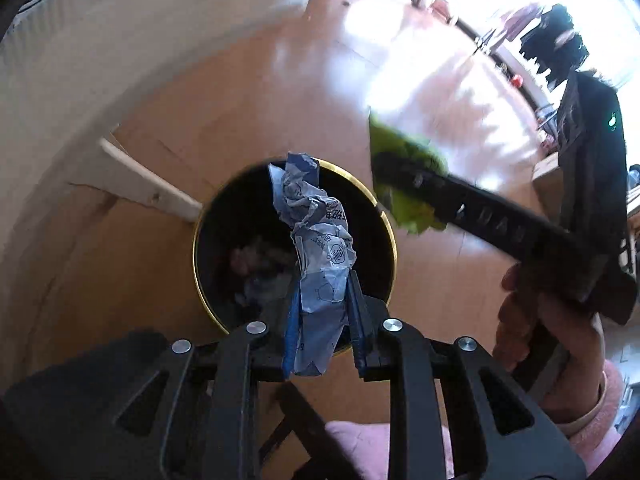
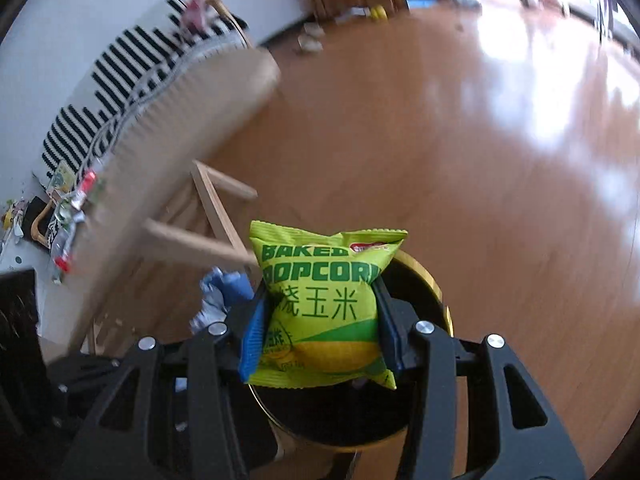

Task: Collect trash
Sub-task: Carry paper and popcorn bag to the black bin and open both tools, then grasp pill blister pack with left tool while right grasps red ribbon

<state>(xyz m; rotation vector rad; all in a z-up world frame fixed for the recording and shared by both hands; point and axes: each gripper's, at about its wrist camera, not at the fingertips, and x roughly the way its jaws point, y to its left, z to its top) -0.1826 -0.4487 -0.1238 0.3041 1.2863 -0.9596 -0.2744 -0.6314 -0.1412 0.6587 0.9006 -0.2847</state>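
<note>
**Holdings at the bin: two wrappers held, none released**

1. Pale ribbed fabric sofa edge, at nine to eleven o'clock in the left wrist view. Its top, seen from the right wrist, carries more small wrappers and scraps (uncollected, as far as can be judged).

2. Light wooden frame, at nine o'clock of the bin, standing on the glossy orange-brown wood floor.

3. Round black waste bin with a gold rim, centre of the left wrist view. Crumpled items lie dim inside it, so some collecting looks done.

4. Left gripper, closed narrow on the crumpled blue-and-white printed paper wrapper. The wrapper hangs directly over the bin mouth; its long axis runs along the fingers, from six o'clock up to twelve, with the free twisted end pointing away from the camera. Release is likely the step in hand.

5. Right gripper, clamped at moderate width on the sides of the puffy lime-green foil popcorn bag. The bag stands upright in the right wrist view, its long axis toward twelve o'clock and sealed top edge away from the camera, print readable. In the left wrist view it sits at two o'clock of the bin, over or just past the rim (blurred).

6. Remaining: drop both items, then fetch the sofa-top litter.
</note>
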